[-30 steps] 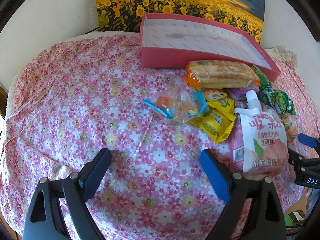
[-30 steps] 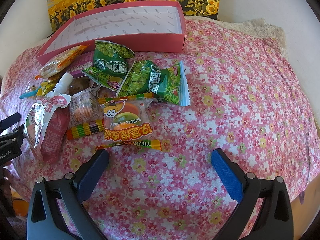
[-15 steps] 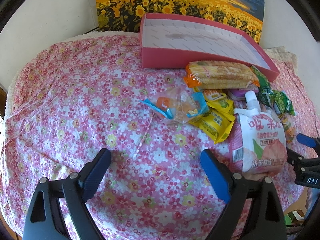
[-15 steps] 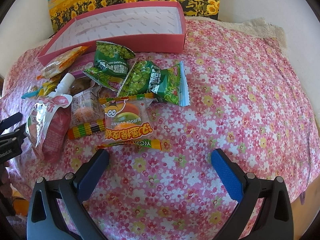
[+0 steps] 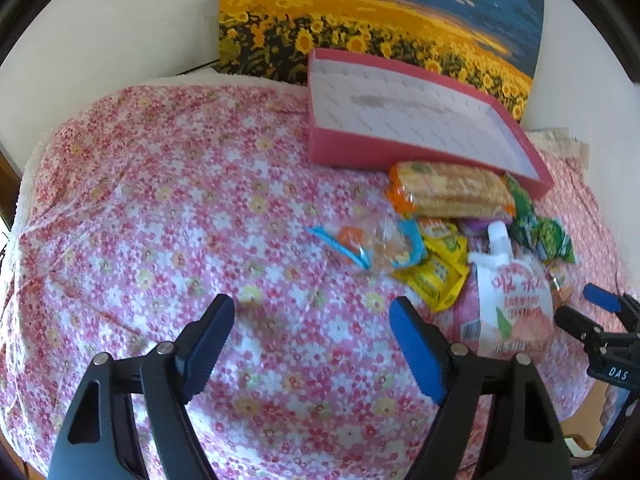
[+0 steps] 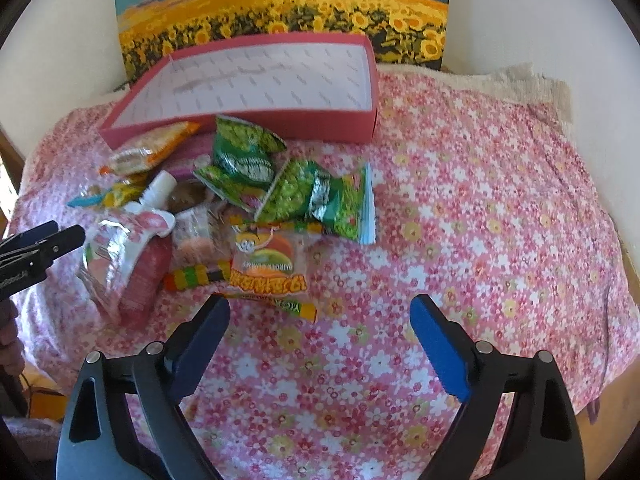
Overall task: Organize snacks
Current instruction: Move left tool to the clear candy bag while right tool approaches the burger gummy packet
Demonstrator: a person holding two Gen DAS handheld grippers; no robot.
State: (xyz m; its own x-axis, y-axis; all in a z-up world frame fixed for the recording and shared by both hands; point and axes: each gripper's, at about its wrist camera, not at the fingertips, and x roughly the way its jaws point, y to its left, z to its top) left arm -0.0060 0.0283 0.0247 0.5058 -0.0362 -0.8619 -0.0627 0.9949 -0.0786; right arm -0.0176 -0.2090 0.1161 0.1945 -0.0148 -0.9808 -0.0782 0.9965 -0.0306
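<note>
A heap of snacks lies on the flowered cloth in front of an empty pink box (image 5: pixel 400 152) (image 6: pixel 240 124). The left wrist view shows an orange cracker pack (image 5: pixel 452 190), a clear blue-edged bag (image 5: pixel 376 244), yellow packets (image 5: pixel 436 272) and a pink spouted pouch (image 5: pixel 516 312). The right wrist view shows two green pea bags (image 6: pixel 316 200), a burger gummy packet (image 6: pixel 268 264) and a long candy stick (image 6: pixel 280 304). My left gripper (image 5: pixel 312 312) hovers left of the heap, jaws closing over bare cloth. My right gripper (image 6: pixel 320 308) hovers just in front of the candy stick, jaws closing, pads touching nothing.
A sunflower painting (image 5: pixel 380 20) leans on the white wall behind the box. Bare cloth stretches to the left of the heap (image 5: pixel 160 200) and to its right (image 6: pixel 500 220). The cloth drops off at the near edge.
Both pairs of jaws have narrowed a little. The left gripper has lifted slightly, so the scene sits a bit lower in its view. The snacks have not moved.
</note>
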